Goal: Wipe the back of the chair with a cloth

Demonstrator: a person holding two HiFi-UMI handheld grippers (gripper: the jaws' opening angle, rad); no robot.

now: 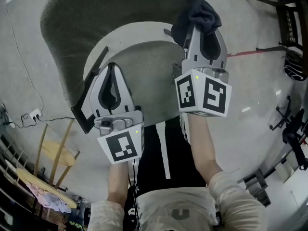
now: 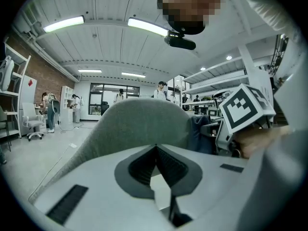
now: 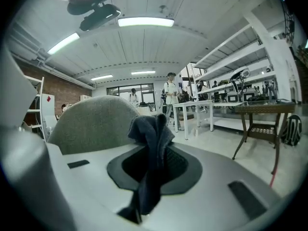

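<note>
The chair's grey upholstered back [image 1: 96, 18] curves round its pale seat [image 1: 144, 57] under both grippers. My right gripper [image 1: 202, 25] is shut on a dark blue cloth [image 1: 195, 14], which bunches over its tips by the right end of the chair back. In the right gripper view the cloth [image 3: 151, 138] hangs down between the jaws, with the chair back [image 3: 94, 124] just behind and to the left; whether they touch I cannot tell. My left gripper [image 1: 111, 69] hovers over the seat's left side, shut with nothing in it, and faces the chair back [image 2: 139, 124].
A wooden chair [image 1: 55, 153] and a power strip with its cable [image 1: 33, 113] are on the floor at the left. Black chair frames [image 1: 288, 13] stand at the right. A white table [image 3: 202, 107], a wicker table [image 3: 262, 114], shelves and several people are further off.
</note>
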